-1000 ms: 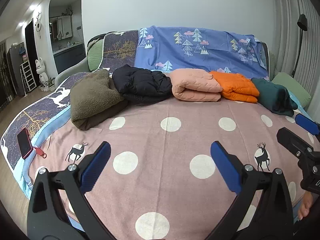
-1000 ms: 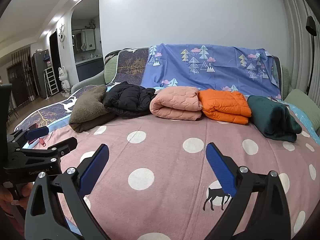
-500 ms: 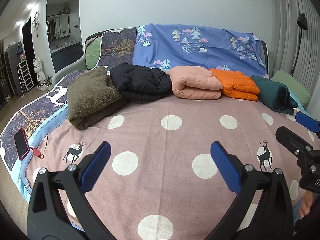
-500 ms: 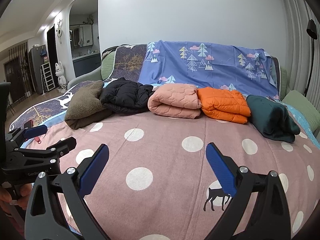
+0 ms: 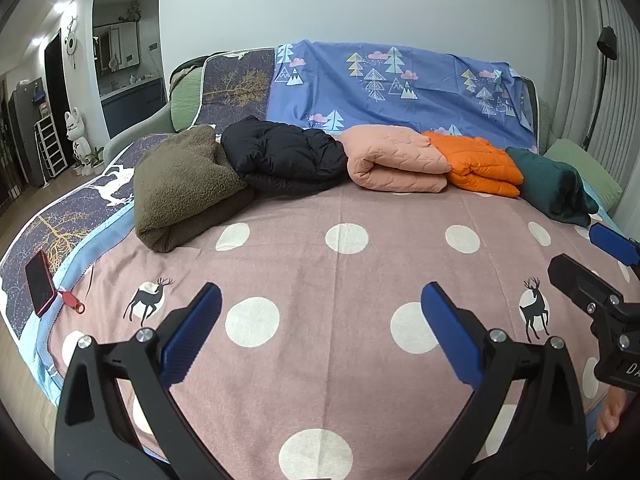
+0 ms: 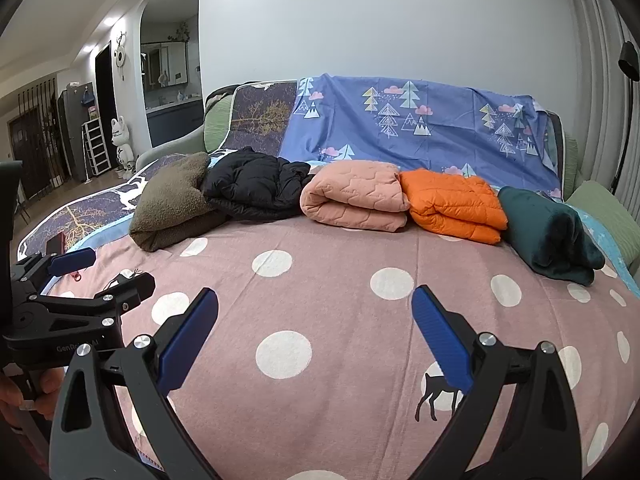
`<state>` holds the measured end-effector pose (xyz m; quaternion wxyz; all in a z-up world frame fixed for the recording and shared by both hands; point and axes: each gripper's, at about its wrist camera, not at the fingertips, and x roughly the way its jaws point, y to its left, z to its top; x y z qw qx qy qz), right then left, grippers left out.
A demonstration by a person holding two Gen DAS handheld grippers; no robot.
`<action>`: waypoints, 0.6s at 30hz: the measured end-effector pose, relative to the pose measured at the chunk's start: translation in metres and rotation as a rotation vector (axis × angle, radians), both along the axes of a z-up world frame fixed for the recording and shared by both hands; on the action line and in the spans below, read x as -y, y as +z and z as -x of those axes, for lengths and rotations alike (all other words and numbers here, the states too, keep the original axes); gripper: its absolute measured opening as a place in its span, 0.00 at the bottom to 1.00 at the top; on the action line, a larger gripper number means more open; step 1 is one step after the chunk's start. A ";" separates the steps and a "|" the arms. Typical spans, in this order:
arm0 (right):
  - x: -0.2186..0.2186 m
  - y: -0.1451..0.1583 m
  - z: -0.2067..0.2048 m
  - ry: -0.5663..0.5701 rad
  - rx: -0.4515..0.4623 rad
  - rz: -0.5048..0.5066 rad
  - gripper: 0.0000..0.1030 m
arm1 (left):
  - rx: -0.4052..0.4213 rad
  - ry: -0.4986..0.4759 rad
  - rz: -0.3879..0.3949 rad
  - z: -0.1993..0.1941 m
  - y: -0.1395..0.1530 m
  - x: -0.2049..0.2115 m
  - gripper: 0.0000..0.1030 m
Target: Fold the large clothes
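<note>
Looking at this one, both tools were just hovering over the bed with nothing in them; the left hand-held gripper (image 5: 320,312) had its blue pads spread wide, and the right hand-held gripper (image 6: 314,316) was equally wide, both aimed across the pink polka-dot blanket (image 5: 344,280) that covered the bed.

The clothes were all lined up along the far edge, against the blue tree-print sheet (image 5: 400,92) draped over the backrest; from left to right there was an olive fleece jacket (image 5: 180,188), a black puffer jacket (image 5: 284,156), a peach quilted jacket (image 5: 394,164), an orange puffer jacket (image 5: 478,166) and a dark green fleece (image 5: 556,188). Each one sat as a neat bundle, touching or just beside its neighbour; I'd guess they were parked back there to keep the near part of the blanket free as a folding surface.

Judging by that row, the folding looked pretty much done, or another garment was due from somewhere off camera; can't tell which.

Off to the left, a red-cased phone (image 5: 39,282) with a red tag (image 5: 72,304) beside it lay near the bed's edge, well apart from the clothes; probably left there on purpose so it stayed out of the way.
</note>
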<state>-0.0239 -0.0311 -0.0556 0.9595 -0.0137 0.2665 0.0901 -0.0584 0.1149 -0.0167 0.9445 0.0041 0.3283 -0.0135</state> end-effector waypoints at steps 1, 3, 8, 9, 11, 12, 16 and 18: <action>0.000 -0.001 0.000 0.000 0.000 0.001 0.95 | -0.001 0.001 0.002 0.000 0.000 -0.001 0.98; -0.001 -0.002 -0.001 0.001 -0.001 0.004 0.95 | -0.001 0.002 0.002 0.000 -0.002 -0.001 0.98; -0.001 -0.004 -0.002 0.000 -0.003 0.003 0.95 | -0.009 0.003 0.004 -0.003 -0.005 -0.002 0.98; -0.001 -0.004 -0.002 -0.002 -0.003 0.002 0.95 | -0.010 0.002 0.004 -0.003 -0.006 -0.002 0.98; -0.001 -0.005 -0.003 -0.005 -0.002 0.002 0.95 | -0.012 0.003 0.002 -0.004 -0.007 -0.001 0.98; -0.001 -0.006 -0.004 -0.007 -0.001 0.002 0.95 | -0.011 0.002 0.003 -0.004 -0.007 -0.001 0.98; 0.001 -0.007 -0.004 -0.016 0.001 0.002 0.95 | -0.011 0.002 0.004 -0.004 -0.007 -0.001 0.98; 0.002 -0.008 -0.004 -0.019 0.001 0.001 0.95 | -0.011 0.004 0.003 -0.005 -0.007 -0.001 0.98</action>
